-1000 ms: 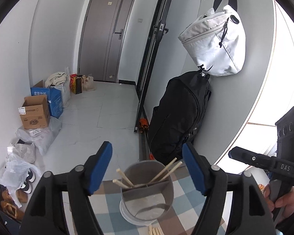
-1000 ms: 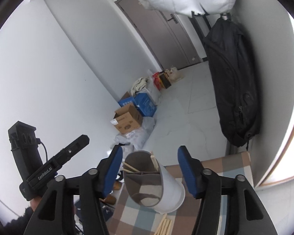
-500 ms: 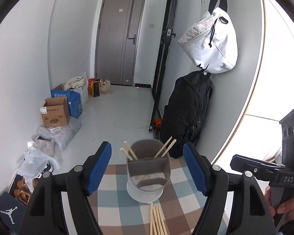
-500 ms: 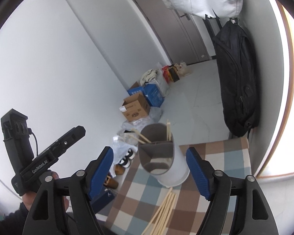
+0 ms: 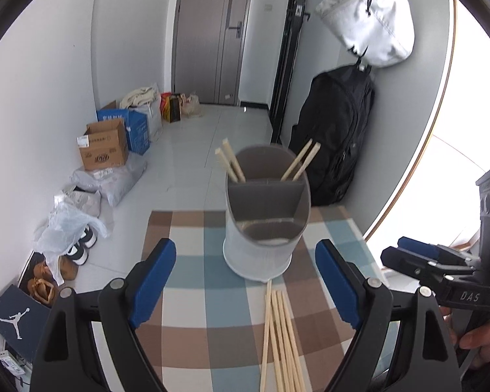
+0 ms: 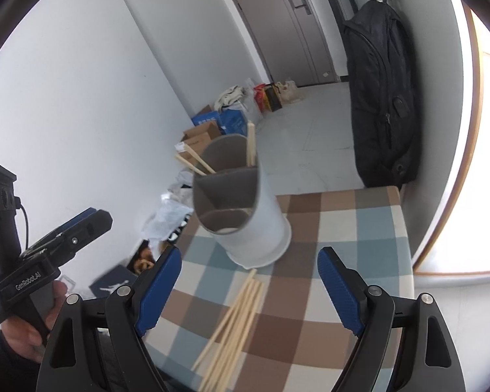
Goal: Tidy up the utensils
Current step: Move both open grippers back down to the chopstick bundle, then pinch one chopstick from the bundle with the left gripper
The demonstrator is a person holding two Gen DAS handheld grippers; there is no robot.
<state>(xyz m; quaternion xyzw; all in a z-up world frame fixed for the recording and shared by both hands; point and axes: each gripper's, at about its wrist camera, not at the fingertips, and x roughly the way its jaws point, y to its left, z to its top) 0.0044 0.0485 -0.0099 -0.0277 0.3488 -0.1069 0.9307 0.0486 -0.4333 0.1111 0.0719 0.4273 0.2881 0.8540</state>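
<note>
While boxes [image 5: 104, 145] line the wall, chopsticks [image 5: 281, 336] lie before the holder [image 5: 264, 228].

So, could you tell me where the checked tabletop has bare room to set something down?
The checked tablecloth is bare left of the utensil holder, out to the table's left edge, and right of it toward the window side. It is crowded just in front of the holder, where the loose chopsticks lie.

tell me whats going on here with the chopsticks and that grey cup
A person is sorting chopsticks into a divided grey holder on a checkered table. Four chopsticks already stand in its back compartments; a loose bundle lies on the cloth in front. The left gripper and right gripper hover over the bundle, both empty, their jaws having just been opening.
</note>
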